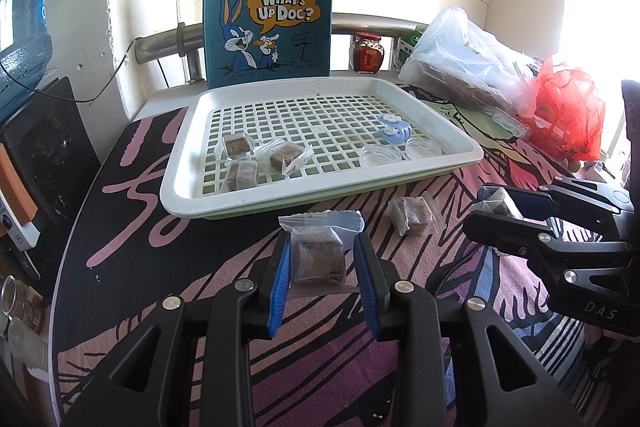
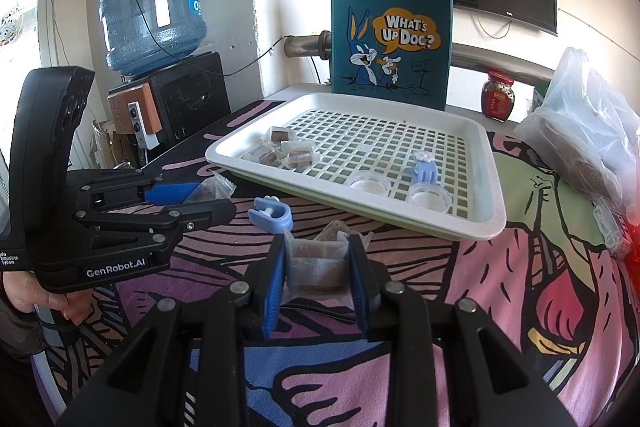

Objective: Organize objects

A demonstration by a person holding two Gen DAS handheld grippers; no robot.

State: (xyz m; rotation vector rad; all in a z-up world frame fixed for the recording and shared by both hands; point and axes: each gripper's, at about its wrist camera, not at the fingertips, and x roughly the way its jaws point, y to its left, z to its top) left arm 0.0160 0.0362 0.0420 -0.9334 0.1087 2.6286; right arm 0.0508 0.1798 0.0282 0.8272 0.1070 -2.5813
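Plastic-wrapped brown cube (image 1: 318, 259) clamped in left gripper (image 1: 320, 255), above cloth. Right gripper (image 2: 316, 263) pinches second packet (image 2: 318, 265). Tray (image 1: 460, 143) just ahead holds three packets (image 1: 256, 163). Suggest: lift clear of rim, keep level, release beside group.

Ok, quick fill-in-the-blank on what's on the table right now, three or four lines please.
1. Each gripper, left gripper and right gripper, is shut on a bagged brown ____.
2. The white tray already holds ____ bagged cubes.
3. Two clear round dishes sit in the tray beside a light blue ____.
4. Behind the tray stands a teal bag printed "What's Up ____?"

Missing: cube; three; clip; Doc
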